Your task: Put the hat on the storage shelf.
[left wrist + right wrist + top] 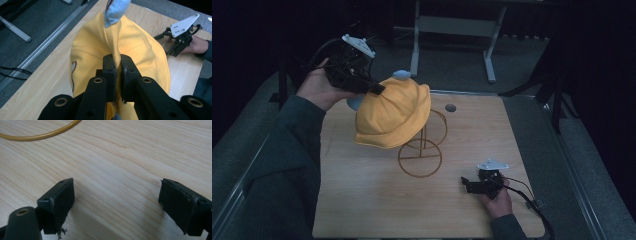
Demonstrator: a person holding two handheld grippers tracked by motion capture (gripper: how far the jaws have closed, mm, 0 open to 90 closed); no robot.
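A yellow bucket hat point(394, 112) hangs over the top of a gold wire stand point(421, 150) in the middle of the wooden table point(362, 200). My left gripper point(377, 89) is shut on a pinched fold of the hat's crown point(117, 53), held up at the hat's upper left. A light blue piece point(115, 11) pokes out above the hat point(100, 45). My right gripper point(465, 184) rests low on the table at the front right, open, with bare wood between its jaws point(116, 195). It also appears in the left gripper view point(163, 45) beyond the hat.
The stand's round base ring point(37, 136) lies just beyond the right gripper. A small round hole point(450, 107) sits near the table's far edge. A metal frame leg point(489, 55) stands on the grey floor behind the table.
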